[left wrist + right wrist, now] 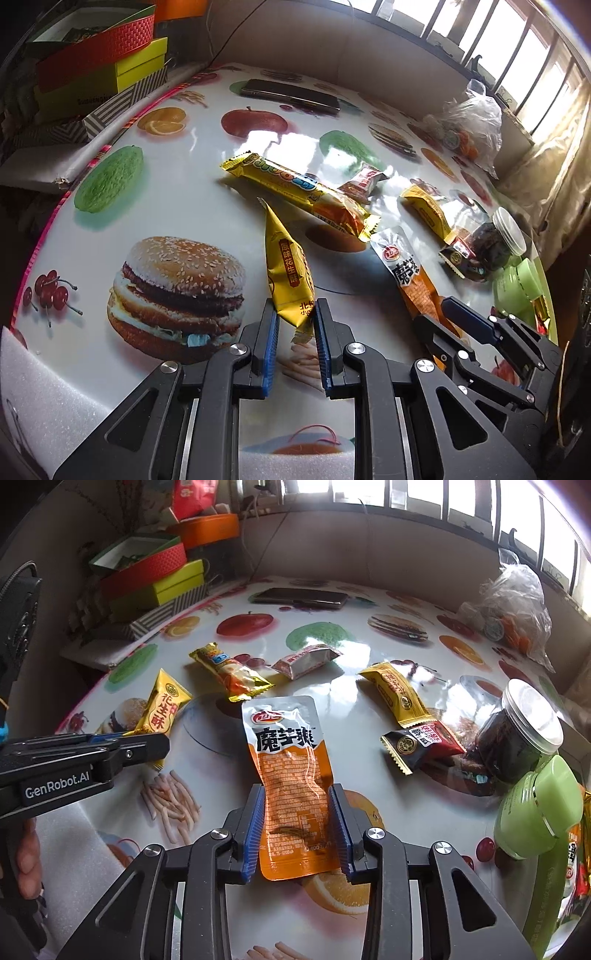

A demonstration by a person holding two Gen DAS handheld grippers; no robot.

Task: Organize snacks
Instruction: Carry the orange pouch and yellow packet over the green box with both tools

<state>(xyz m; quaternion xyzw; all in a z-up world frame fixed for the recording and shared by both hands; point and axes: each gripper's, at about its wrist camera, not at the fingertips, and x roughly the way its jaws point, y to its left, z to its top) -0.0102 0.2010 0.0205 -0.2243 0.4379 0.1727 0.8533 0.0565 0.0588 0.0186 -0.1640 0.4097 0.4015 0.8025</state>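
My left gripper [295,314] is shut on a yellow peanut-candy packet [290,269], held edge-on just above the table; the packet also shows in the right wrist view [160,710]. My right gripper [297,797] is shut on an orange-and-silver konjac snack pouch [290,771], which also shows in the left wrist view [406,273]. Loose on the table lie a long yellow bar [299,192], a small red-and-white packet [306,661], another yellow candy [397,694] and a dark red-black candy [421,747].
The table [177,192] has a food-print cover. A clear jar of dark fruit [517,734] and a green container [539,808] stand at right. A plastic bag [513,613] and a phone [301,598] lie far back. Stacked boxes [155,576] stand beyond the left edge.
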